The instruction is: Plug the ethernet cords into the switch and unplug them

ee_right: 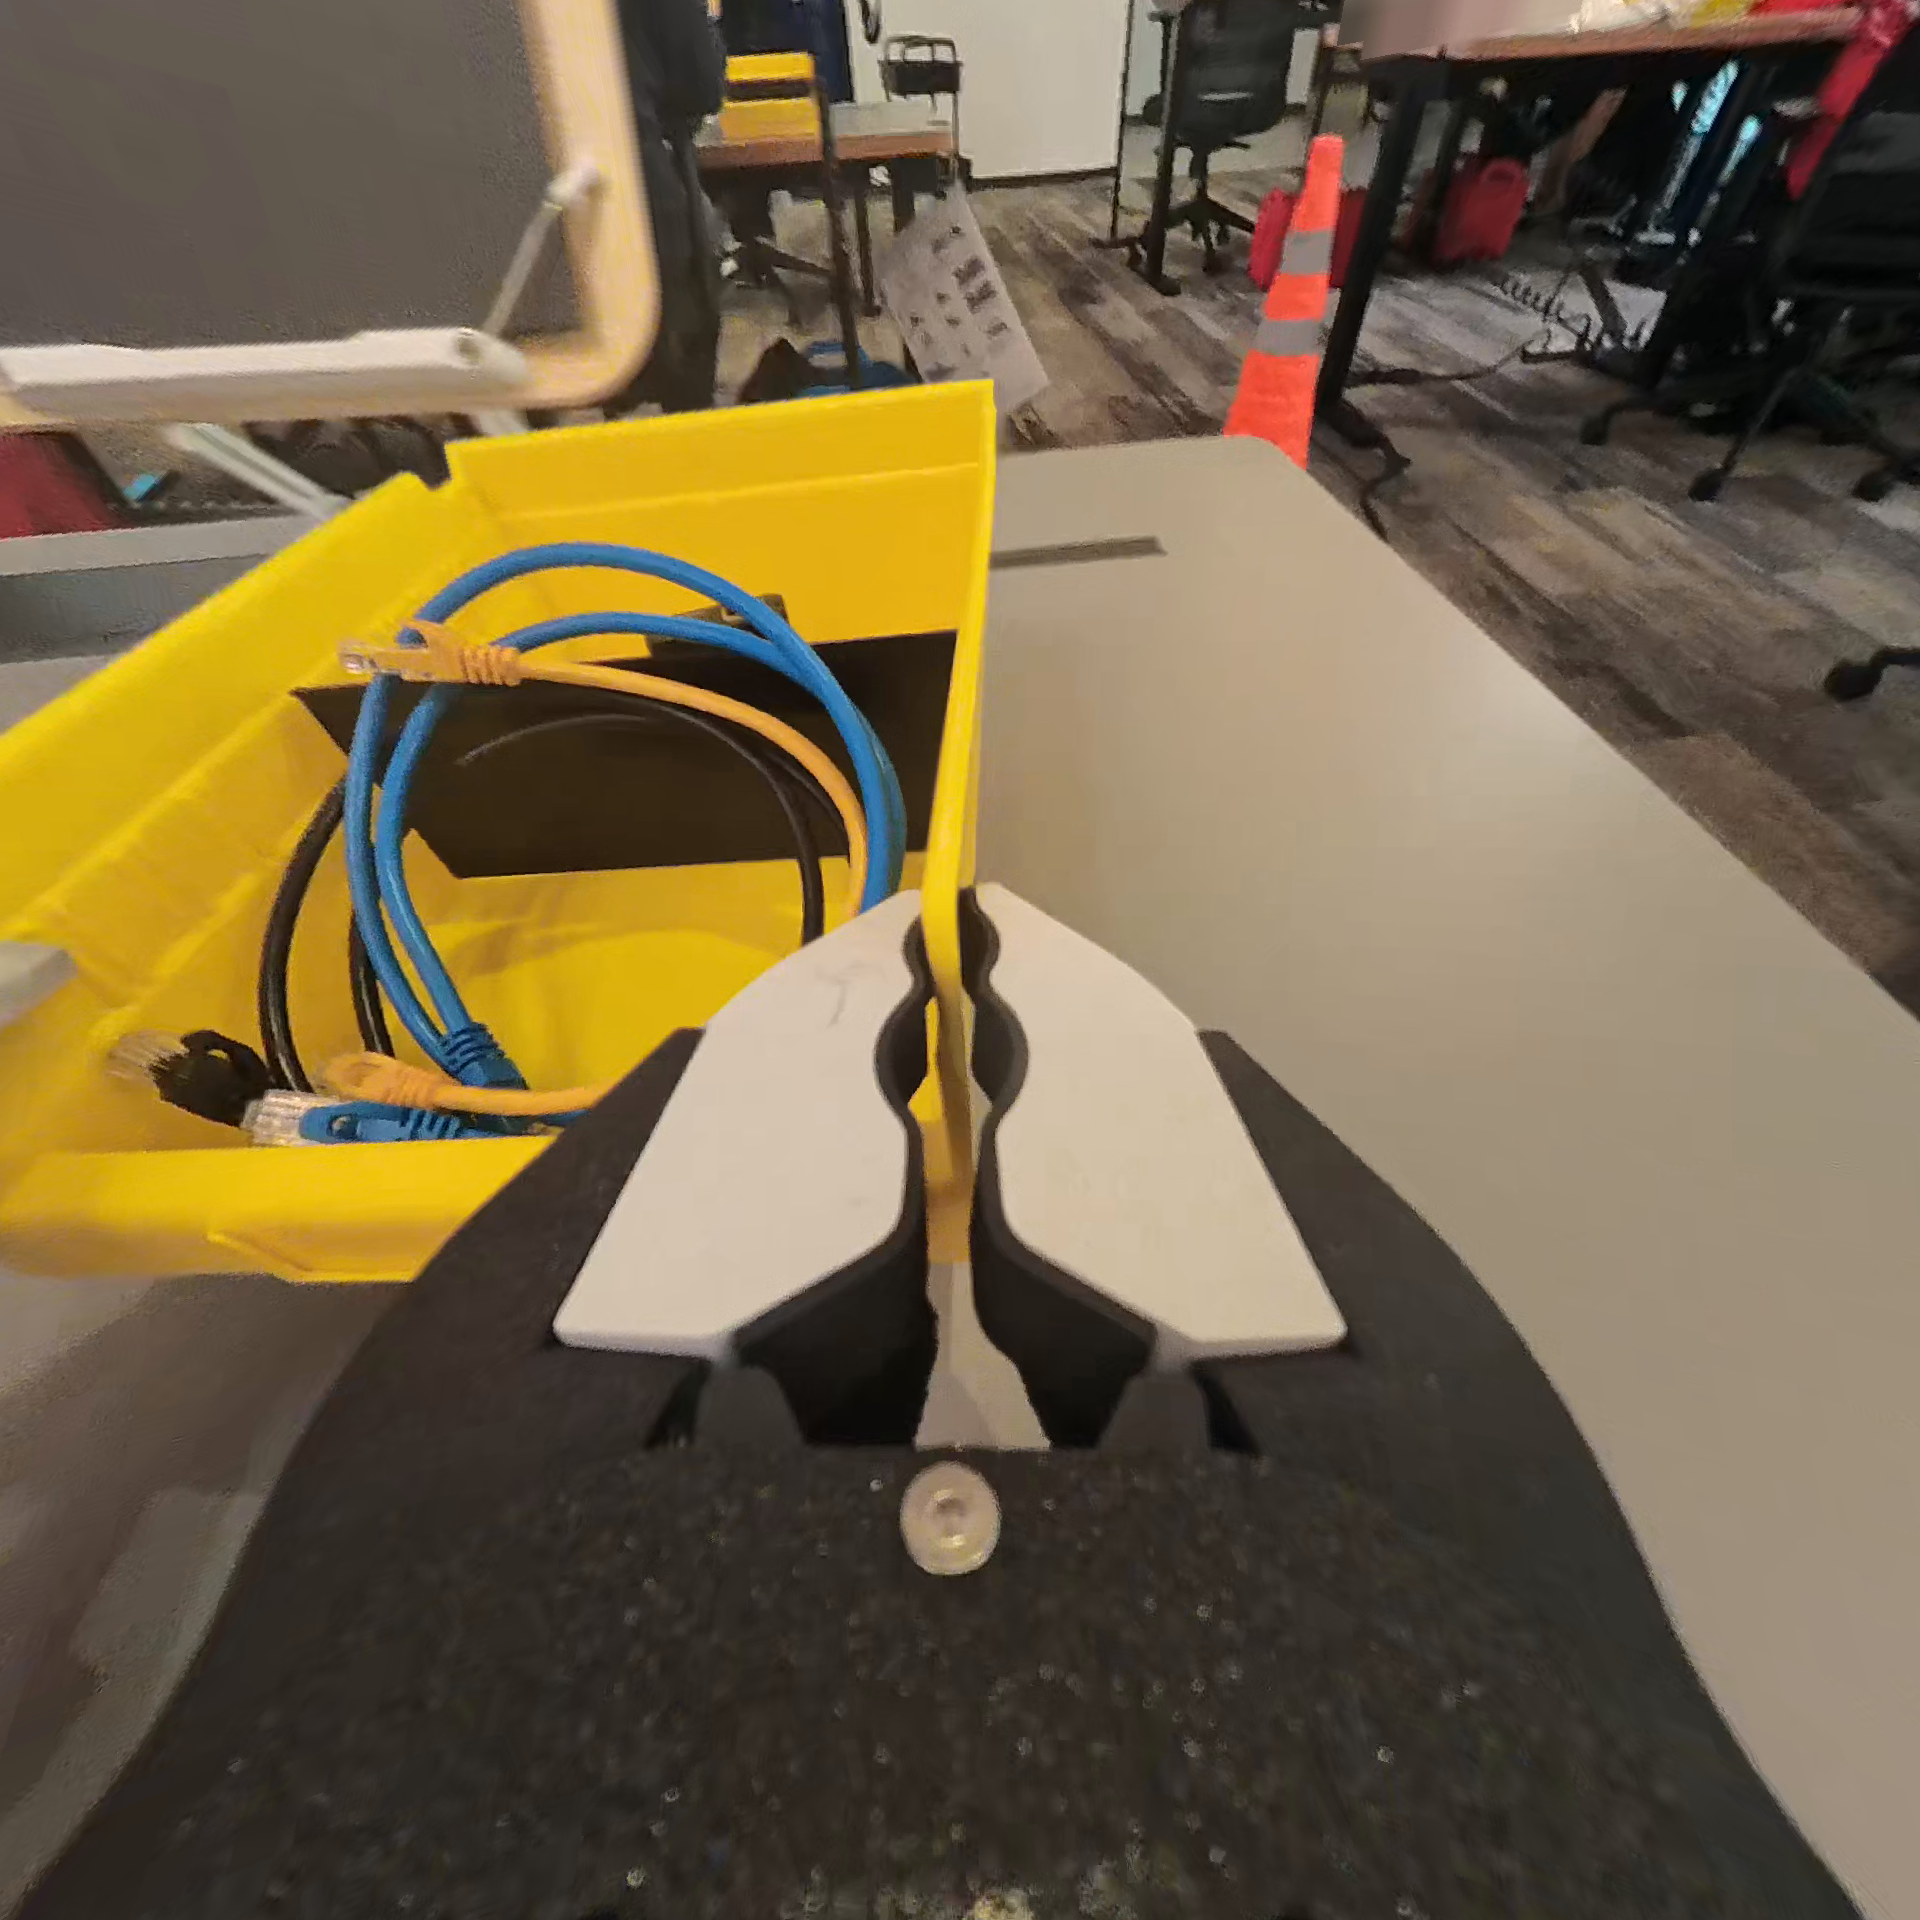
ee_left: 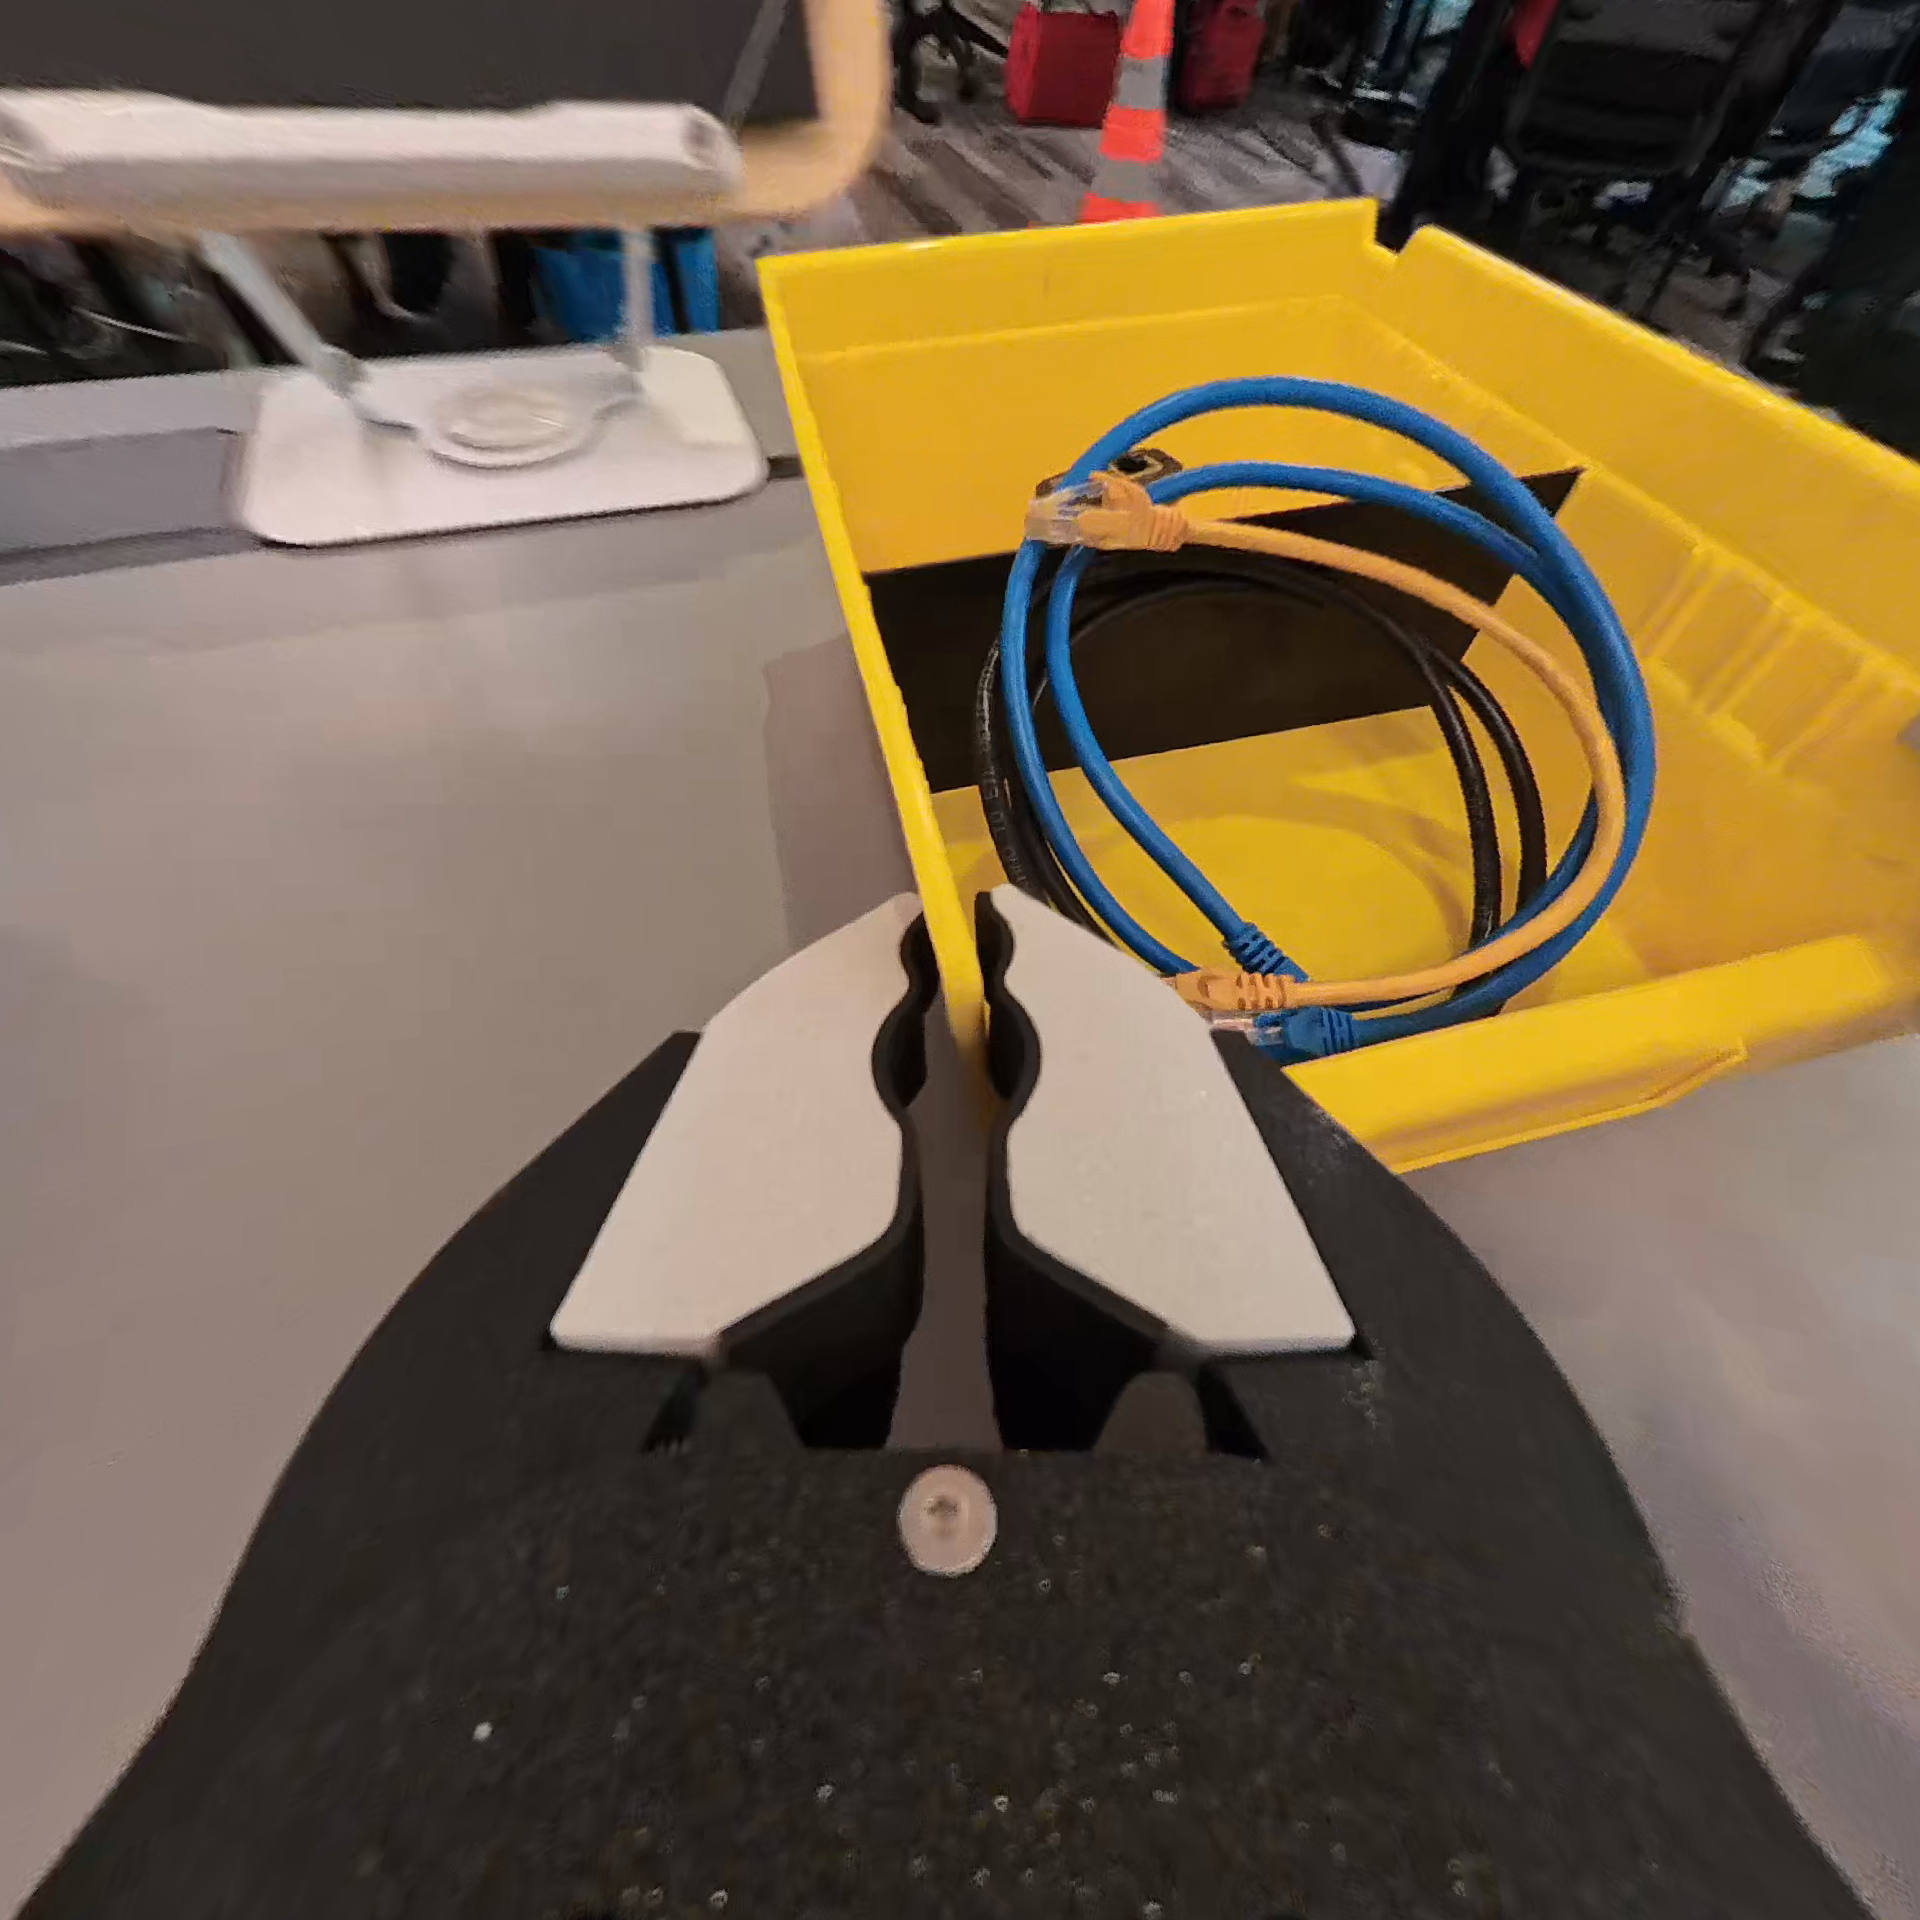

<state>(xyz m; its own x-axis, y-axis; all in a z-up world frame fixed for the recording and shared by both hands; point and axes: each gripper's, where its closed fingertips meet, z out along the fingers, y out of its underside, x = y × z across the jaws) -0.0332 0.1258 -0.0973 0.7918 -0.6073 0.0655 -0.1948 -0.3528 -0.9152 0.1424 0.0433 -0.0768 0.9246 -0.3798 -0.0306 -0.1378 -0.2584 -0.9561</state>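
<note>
A yellow plastic bin point(ee_left: 1039, 260) stands on the grey table point(ee_left: 416, 831). It holds coiled ethernet cords: a blue one point(ee_left: 1621, 665), an orange one point(ee_left: 1127, 520) and a black one point(ee_left: 1501, 821). A flat black piece point(ee_left: 1247, 644) lies across the bin under them. My left gripper point(ee_left: 951, 914) is shut on the bin's left side wall. My right gripper point(ee_right: 945, 904) is shut on the bin's point(ee_right: 727, 436) right side wall. The right wrist view also shows the blue point(ee_right: 358, 821), orange point(ee_right: 468, 662) and black point(ee_right: 275, 935) cords. I see no switch that I can make out.
A white stand with a flat base point(ee_left: 499, 447) sits on the table left of the bin. The grey table point(ee_right: 1351, 831) runs to the right, with its edge and the floor beyond. An orange traffic cone point(ee_right: 1294, 301), desks and chairs stand behind. The grippers' ends are close to 20 cm from one another.
</note>
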